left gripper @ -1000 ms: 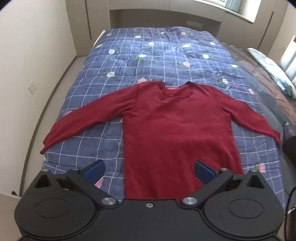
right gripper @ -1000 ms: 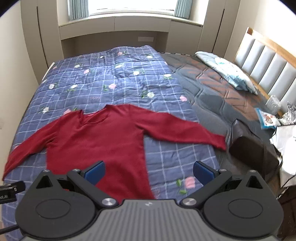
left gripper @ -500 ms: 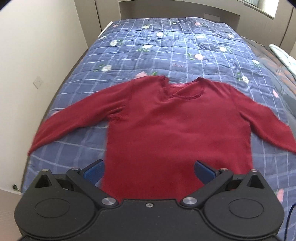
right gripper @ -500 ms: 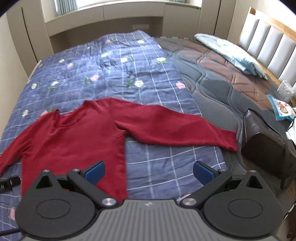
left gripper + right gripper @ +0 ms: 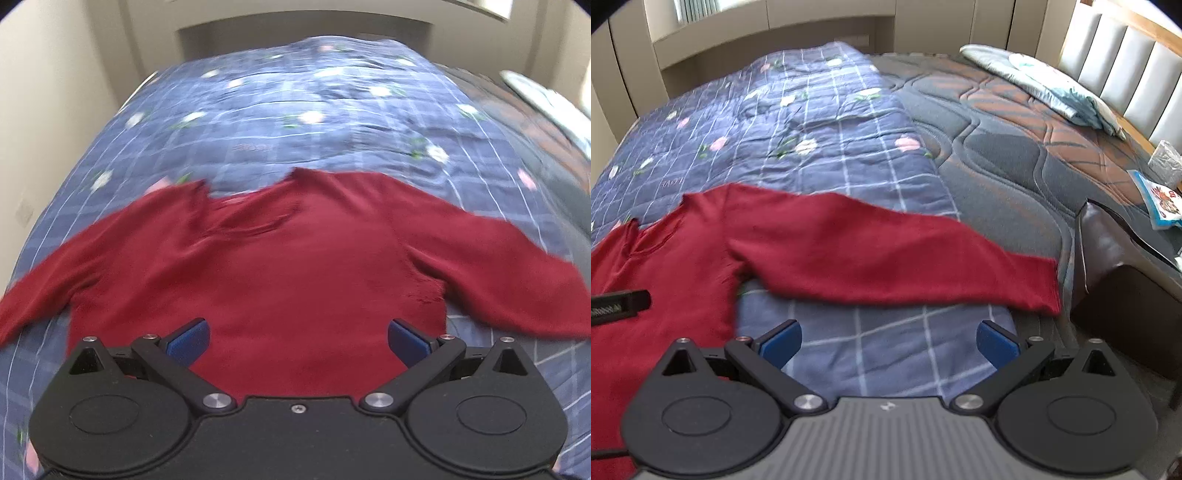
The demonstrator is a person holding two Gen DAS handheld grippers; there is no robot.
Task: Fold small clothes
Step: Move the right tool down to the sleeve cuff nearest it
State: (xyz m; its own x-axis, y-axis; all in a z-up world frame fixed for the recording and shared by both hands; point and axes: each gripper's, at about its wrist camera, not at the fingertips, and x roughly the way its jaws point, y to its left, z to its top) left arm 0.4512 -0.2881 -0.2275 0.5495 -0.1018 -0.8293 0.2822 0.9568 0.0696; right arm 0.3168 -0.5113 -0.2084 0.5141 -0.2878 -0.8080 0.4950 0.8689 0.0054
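Note:
A dark red long-sleeved sweater lies flat, front up, on the blue checked quilt, sleeves spread to both sides. My left gripper is open and empty, hovering over the sweater's torso. In the right wrist view the sweater's right sleeve stretches across to its cuff near the quilt's edge. My right gripper is open and empty, above bare quilt just below that sleeve. The tip of the left gripper shows at the left edge.
A grey and brown quilted mattress lies right of the quilt, with a pale pillow by the padded headboard. A dark brown box stands at the bed's right edge. A wall runs along the left.
Both grippers have moved forward and lower toward the bed. The sweater fills more of the left view and the right sleeve is closer in the right view. Both stay open.

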